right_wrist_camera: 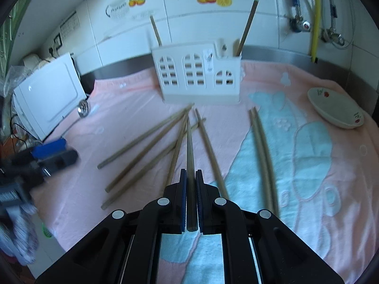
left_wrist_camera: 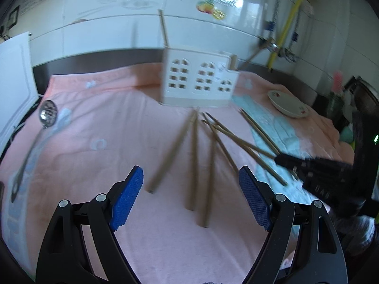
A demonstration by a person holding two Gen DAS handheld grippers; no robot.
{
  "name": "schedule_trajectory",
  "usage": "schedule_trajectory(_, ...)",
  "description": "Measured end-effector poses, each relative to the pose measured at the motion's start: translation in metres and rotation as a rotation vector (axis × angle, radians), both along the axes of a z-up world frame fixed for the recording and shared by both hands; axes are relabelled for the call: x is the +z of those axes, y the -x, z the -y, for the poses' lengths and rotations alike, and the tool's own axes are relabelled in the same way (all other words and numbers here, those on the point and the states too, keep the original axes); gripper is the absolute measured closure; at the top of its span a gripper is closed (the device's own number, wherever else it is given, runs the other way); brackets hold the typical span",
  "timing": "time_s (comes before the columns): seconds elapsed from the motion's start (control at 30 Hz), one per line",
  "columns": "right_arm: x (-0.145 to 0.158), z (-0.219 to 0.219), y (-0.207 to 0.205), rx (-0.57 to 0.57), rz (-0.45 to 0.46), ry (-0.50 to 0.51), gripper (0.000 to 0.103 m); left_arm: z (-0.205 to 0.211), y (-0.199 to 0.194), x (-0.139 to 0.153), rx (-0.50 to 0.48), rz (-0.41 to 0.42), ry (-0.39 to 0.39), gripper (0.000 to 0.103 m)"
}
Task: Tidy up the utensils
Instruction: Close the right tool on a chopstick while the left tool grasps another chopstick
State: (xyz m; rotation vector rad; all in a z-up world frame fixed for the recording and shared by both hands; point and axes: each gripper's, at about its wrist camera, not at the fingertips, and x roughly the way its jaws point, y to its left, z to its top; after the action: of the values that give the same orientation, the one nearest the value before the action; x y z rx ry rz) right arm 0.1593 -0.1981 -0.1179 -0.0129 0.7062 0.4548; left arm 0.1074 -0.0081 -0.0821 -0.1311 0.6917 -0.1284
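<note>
Blue-padded fingers (right_wrist_camera: 198,203) of the right gripper (right_wrist_camera: 191,177) are seen nearly closed on a single wooden chopstick (right_wrist_camera: 190,156), which runs straight ahead between the pads and is pointed at the white utensil holder (right_wrist_camera: 197,75). Loose chopsticks (right_wrist_camera: 142,156) are spread on the pink towel (right_wrist_camera: 132,108) just left of the held one, one more is laid just right of it, and a pair of chopsticks (right_wrist_camera: 263,156) is laid further right on the towel's light blue patch. Two chopsticks are stood in the holder, one at its left end, one at its right end. A white bowl (right_wrist_camera: 336,111) is set well to the right of the gripper, near the holder's level. A white appliance (right_wrist_camera: 49,94) is seen far left at the towel's edge. The left gripper (left_wrist_camera: 191,184) is held wide open with nothing between its pads; three loose chopsticks (left_wrist_camera: 194,161) are laid directly ahead of it, tips converging toward the holder (left_wrist_camera: 199,80). Further right in the left wrist view, the right gripper (left_wrist_camera: 284,161) is seen closed on its chopstick (left_wrist_camera: 236,139). A perforated metal ladle (left_wrist_camera: 47,113) is laid far left of the left gripper on the towel (left_wrist_camera: 106,118). The bowl (left_wrist_camera: 287,104) is seen ahead and to the right.
</note>
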Motion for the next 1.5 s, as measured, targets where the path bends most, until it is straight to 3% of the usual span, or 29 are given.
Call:
schedule_trajectory(0.13, 0.012, 0.013, 0.006, -0.005, 0.025, -0.033, 0.096, 0.02, -0.004, -0.011, -0.042, -0.032, 0.009, 0.023)
schedule_trajectory(0.33, 0.026, 0.028, 0.009, -0.011, 0.055, -0.072, 0.096, 0.048, -0.013, -0.026, -0.104, -0.083, 0.037, 0.038)
schedule_trajectory(0.5, 0.032, 0.034, 0.009, -0.012, 0.07, -0.083, 0.096, 0.07, -0.027, -0.039, -0.131, -0.138, 0.081, 0.069)
schedule_trajectory(0.6, 0.033, 0.039, 0.009, -0.012, 0.074, -0.09, 0.096, 0.077, -0.035, -0.047, -0.125, -0.168, 0.099, 0.079)
schedule_trajectory(1.1, 0.033, 0.047, 0.009, -0.012, 0.072, -0.106, 0.096, 0.089, -0.061, -0.064, -0.038, -0.253, 0.087, 0.088)
schedule_trajectory(1.33, 0.037, 0.046, 0.011, -0.009, 0.081, -0.105, 0.096, 0.093, -0.06, -0.062, -0.021, -0.248, 0.028, 0.095)
schedule_trajectory(1.5, 0.044, 0.047, 0.011, -0.015, 0.096, -0.098, 0.096, 0.083, -0.049, -0.044, -0.022, -0.189, -0.008, 0.097)
